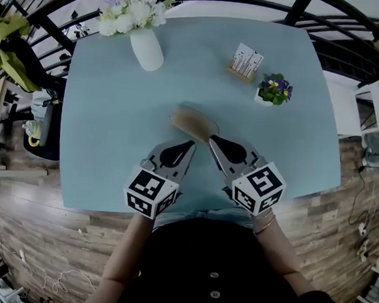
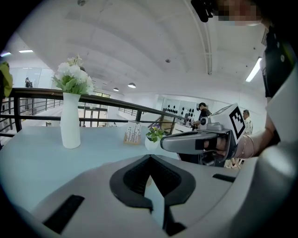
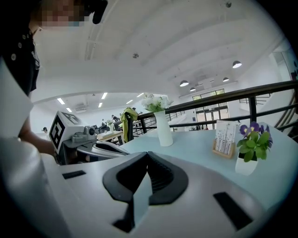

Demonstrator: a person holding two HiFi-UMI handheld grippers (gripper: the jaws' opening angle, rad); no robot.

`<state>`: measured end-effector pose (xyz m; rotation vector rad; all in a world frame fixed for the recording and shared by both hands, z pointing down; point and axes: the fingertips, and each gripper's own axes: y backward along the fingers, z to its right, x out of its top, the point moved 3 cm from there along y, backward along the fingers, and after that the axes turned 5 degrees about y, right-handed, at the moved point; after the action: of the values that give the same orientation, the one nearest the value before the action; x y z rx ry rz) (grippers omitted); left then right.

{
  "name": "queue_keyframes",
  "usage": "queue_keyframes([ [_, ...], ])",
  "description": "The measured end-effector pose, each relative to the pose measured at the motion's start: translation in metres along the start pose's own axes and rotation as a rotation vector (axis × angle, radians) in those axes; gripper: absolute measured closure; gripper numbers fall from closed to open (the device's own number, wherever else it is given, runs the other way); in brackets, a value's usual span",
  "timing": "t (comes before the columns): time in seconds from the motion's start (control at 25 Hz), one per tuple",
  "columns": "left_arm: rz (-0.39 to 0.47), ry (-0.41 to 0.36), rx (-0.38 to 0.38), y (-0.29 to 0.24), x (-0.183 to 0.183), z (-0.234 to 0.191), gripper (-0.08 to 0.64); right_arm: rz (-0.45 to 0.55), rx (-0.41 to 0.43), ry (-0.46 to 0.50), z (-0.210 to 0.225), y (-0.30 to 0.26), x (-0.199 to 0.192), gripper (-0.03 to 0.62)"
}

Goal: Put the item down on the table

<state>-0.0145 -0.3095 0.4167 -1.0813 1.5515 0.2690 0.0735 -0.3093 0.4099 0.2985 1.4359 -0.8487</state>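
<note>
- left gripper (image 1: 189, 145): jaws together, nothing between them
- right gripper (image 1: 212, 140): jaws together, also empty
- item (image 1: 193, 122): brownish, blurred, seemingly lying on the table (image 1: 114, 115), just ahead of both jaw tips, between them

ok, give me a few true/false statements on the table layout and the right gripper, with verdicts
1. The white vase holds pale flowers. True.
2. In the head view the card holder stands left of the vase. False: it stands to the right, beside the potted plant.
3. The right gripper is wide open. False: it is shut, with nothing between its jaws.
4. The brown item is mid-table, just ahead of the right gripper. True.
</note>
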Motion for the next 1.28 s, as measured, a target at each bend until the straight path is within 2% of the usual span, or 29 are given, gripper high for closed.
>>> queue_keyframes([
  [0.6, -0.094, 0.002, 0.032, 0.003, -0.027, -0.009, 0.543, -0.064, 0.025, 0.009, -0.013, -0.006, -0.02, 0.588],
  [0.84, -0.092, 0.044, 0.032, 0.002, -0.029, -0.008, 0.543, -0.074, 0.015, -0.001, -0.009, -0.006, -0.023, 0.588],
  [1.0, -0.075, 0.083, 0.024, 0.003, -0.025, -0.007, 0.543, -0.07, 0.02, -0.044, -0.008, -0.006, -0.025, 0.588],
  [1.28, -0.07, 0.104, 0.018, 0.003, -0.025, -0.01, 0.543, -0.077, 0.011, -0.056, -0.006, -0.005, -0.029, 0.588],
])
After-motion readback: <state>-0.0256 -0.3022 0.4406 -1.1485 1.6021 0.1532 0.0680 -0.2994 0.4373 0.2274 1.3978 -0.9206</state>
